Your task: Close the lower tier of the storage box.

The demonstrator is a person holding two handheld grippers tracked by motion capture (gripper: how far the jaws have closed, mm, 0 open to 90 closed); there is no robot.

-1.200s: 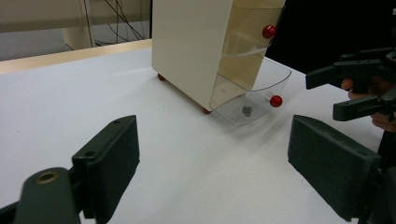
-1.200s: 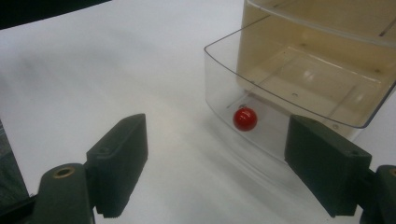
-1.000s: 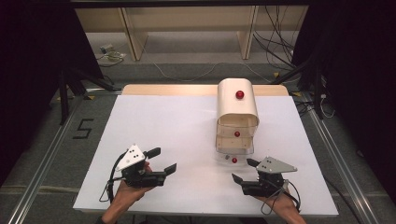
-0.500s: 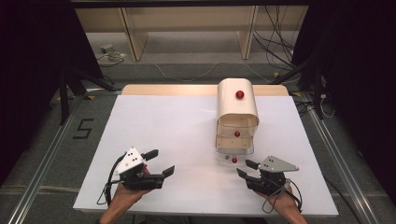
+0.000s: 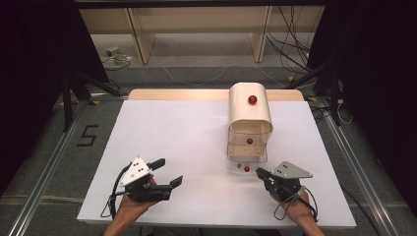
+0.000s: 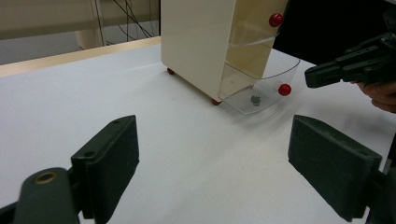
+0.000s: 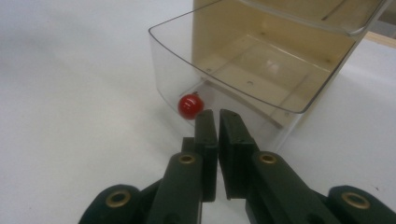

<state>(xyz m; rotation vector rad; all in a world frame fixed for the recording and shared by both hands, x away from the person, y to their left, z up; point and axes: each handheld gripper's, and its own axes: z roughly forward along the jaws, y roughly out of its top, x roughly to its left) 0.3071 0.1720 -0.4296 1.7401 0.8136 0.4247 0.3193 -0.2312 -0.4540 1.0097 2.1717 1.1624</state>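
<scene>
— Starting at the left, why is that hand just parked there?
— Looks like it's waiting. The left tongs [image 5: 164,172] sit low over the white bench [image 5: 187,132] with the jaws wide apart and nothing between them, pointed across toward the cabinet, ready to steady it, I'd guess.
— And that mark on the floor?
— A black "5" [image 5: 87,135] on the grey floor, left of the bench. It's the one bit of writing I can read; no brand or label on anything.
— Now the cabinet.
— A small cream cabinet with clear plastic drawers and round red knobs [image 5: 250,125], right of centre. The clear bottom drawer [image 6: 261,91] stands pulled out, a small grey bit lying in it.
— And the right hand?
— The right tongs [image 7: 213,122] have just been closing and now stand together on nothing, tips just beside the bottom drawer's red knob [image 7: 190,106], perhaps to nudge the drawer.
</scene>
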